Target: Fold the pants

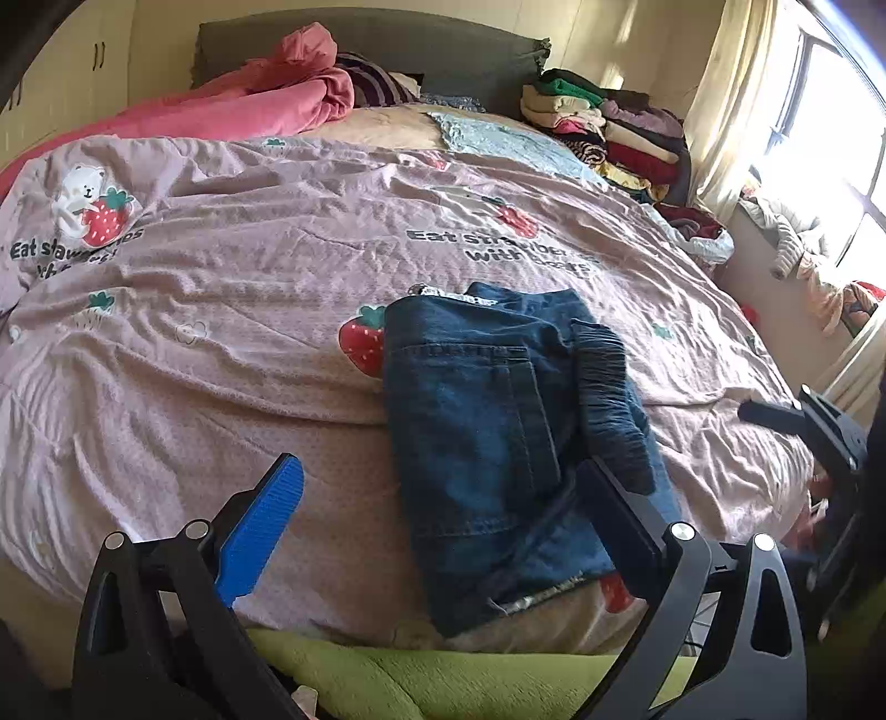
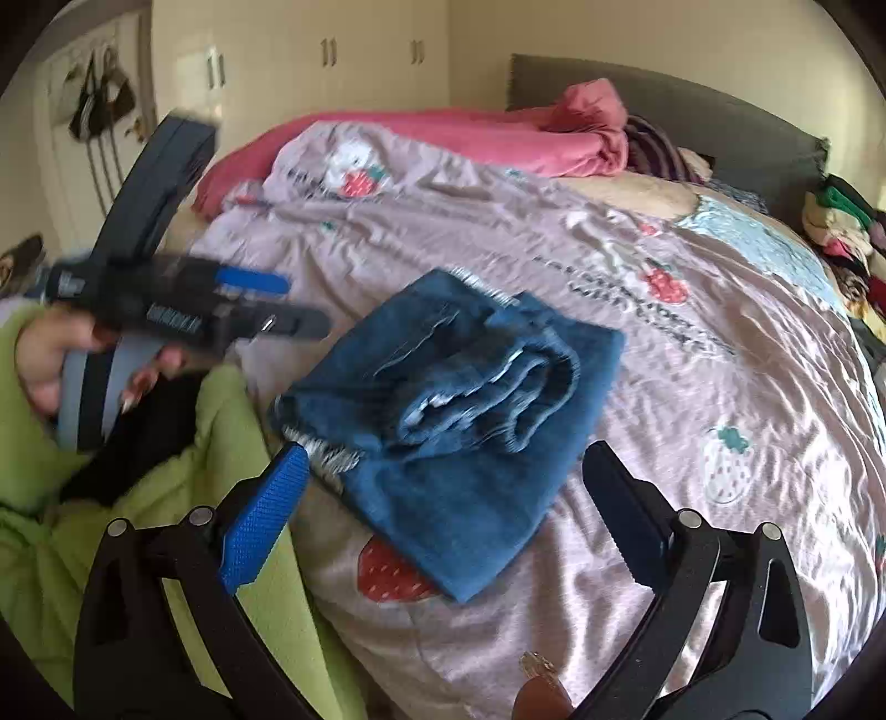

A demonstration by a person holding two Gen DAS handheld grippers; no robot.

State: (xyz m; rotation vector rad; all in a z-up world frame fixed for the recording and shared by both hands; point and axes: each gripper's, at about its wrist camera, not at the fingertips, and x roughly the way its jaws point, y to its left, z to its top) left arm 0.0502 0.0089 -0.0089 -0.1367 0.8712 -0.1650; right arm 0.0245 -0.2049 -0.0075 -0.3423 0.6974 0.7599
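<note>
Left wrist camera is looking up the bed toward the grey headboard [image 1: 387, 39], and from here the stack of folded clothes [image 1: 609, 133] by the curtained window [image 1: 830, 138] is showing in full, where the right wrist view is catching only its edge. The folded blue jeans [image 1: 498, 432] are lying on the pink strawberry duvet [image 1: 221, 304] near the foot of the bed, back pocket up, with a dark ribbed cuff turned over on top. The left gripper [image 1: 437, 498] is standing spread wide, blue pad on one side, dark finger on the other just over the jeans' edge, pinching nothing that I can see. The right gripper [image 1: 797, 421] is poking in at the frame's far side, mostly cut off. Right wrist view is showing what the other cannot: a hand [image 2: 83, 365] in a lime-green sleeve [image 2: 166, 487] gripping the left tool's handle, smeared by motion, and wardrobe doors [image 2: 332, 55] behind. Its own jaws are gaping wide either side of the jeans' near corner, clear of the cloth. A small brownish object at the lower edge is too cut off to name. The duvet is reading "Eat strawberries with bears", partly lost in creases; the lettering on the left tool is too blurred to read.
</note>
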